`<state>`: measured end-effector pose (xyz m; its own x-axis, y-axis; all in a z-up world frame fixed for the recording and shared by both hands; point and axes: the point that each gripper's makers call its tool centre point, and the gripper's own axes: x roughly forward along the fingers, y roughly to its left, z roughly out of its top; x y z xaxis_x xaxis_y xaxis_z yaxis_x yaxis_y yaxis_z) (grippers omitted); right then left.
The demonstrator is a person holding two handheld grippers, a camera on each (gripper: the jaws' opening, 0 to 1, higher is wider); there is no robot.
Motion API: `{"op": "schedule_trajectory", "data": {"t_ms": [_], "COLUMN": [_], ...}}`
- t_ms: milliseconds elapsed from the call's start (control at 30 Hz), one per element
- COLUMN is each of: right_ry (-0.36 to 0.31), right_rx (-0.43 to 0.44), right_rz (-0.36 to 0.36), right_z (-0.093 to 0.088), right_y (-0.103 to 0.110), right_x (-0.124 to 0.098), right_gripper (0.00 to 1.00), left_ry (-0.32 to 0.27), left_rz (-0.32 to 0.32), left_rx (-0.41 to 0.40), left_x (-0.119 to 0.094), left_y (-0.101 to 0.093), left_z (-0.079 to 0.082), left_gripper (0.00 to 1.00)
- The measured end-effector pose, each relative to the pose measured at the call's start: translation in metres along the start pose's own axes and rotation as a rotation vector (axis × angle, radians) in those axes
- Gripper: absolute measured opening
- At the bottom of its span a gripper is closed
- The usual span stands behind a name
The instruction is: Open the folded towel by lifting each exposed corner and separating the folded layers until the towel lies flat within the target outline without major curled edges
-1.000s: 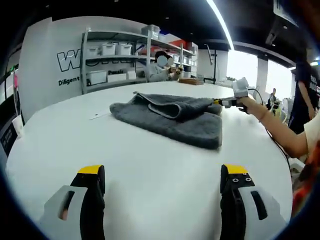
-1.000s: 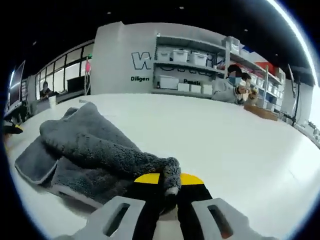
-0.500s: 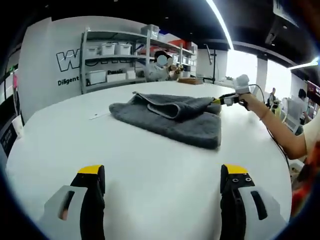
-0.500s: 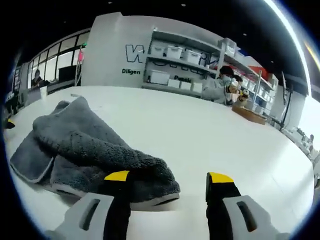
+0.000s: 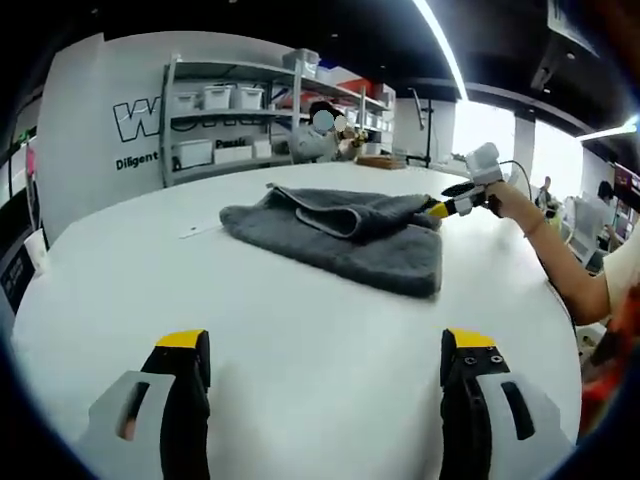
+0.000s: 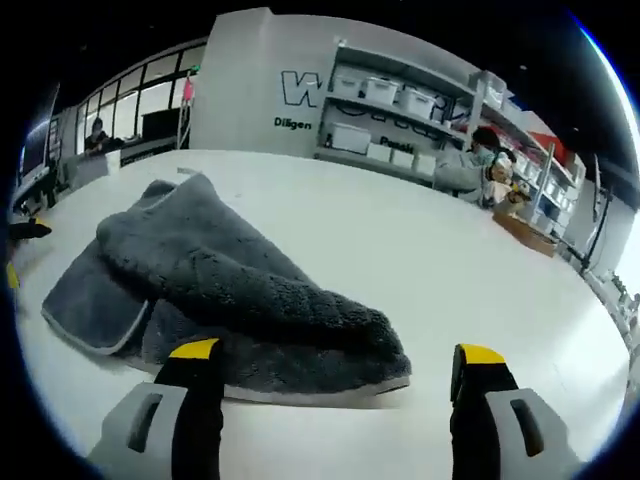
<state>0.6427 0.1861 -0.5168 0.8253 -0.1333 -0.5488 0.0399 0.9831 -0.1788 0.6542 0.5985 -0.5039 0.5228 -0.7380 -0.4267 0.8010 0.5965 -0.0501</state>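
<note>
In my left gripper view the left gripper [image 5: 325, 365] has its jaws spread wide over bare white table [image 5: 300, 320], and the folded grey towel [image 5: 340, 235] lies well ahead at 12 o'clock. My right gripper [image 6: 340, 375] is released too, jaws parted just short of the towel's near pale-trimmed edge. Open tabletop runs from 1 to 3 o'clock there.
</note>
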Motion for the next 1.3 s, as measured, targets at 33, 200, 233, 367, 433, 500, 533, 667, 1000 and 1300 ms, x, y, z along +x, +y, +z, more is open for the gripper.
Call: {"op": "schedule_trajectory", "data": {"t_ms": [33, 200, 233, 367, 433, 500, 533, 667, 1000, 1300], "right_ry": [0.008, -0.050, -0.062, -0.088, -0.097, -0.109, -0.116, -0.139, -0.169, -0.230], "right_rx": [-0.003, -0.029, -0.034, -0.032, -0.039, -0.045, -0.050, -0.073, -0.171, -0.128], "right_rz": [0.024, 0.042, 0.040, 0.073, 0.085, 0.094, 0.099, 0.130, 0.250, 0.315], "right_z": [0.000, 0.019, 0.021, 0.023, 0.023, 0.023, 0.023, 0.021, 0.004, -0.005], "right_y": [0.007, 0.021, 0.024, 0.040, 0.048, 0.053, 0.057, 0.072, 0.116, 0.130], "right_x": [0.000, -0.020, -0.026, -0.043, -0.051, -0.057, -0.060, -0.075, -0.111, -0.151], "right_gripper": [0.99, 0.99, 0.99, 0.99, 0.99, 0.99, 0.99, 0.99, 0.99, 0.99], "left_ry": [0.001, 0.004, 0.003, -0.004, -0.007, -0.009, -0.010, -0.007, -0.008, -0.002], "left_rz": [0.000, 0.003, 0.002, 0.001, 0.001, 0.001, 0.000, 0.001, 0.010, -0.002], "left_rx": [-0.001, -0.001, -0.001, 0.002, 0.002, 0.002, 0.003, 0.002, -0.008, 0.011], "left_x": [0.000, -0.001, -0.001, -0.003, -0.004, -0.004, -0.005, -0.005, -0.006, -0.002], "left_y": [0.000, 0.001, 0.000, -0.001, -0.001, -0.001, -0.001, -0.001, 0.002, -0.006], "left_z": [0.000, -0.001, -0.001, 0.001, 0.002, 0.003, 0.003, 0.003, 0.003, 0.004], "left_gripper": [0.94, 0.93, 0.93, 0.93, 0.93, 0.93, 0.93, 0.93, 0.92, 0.92]}}
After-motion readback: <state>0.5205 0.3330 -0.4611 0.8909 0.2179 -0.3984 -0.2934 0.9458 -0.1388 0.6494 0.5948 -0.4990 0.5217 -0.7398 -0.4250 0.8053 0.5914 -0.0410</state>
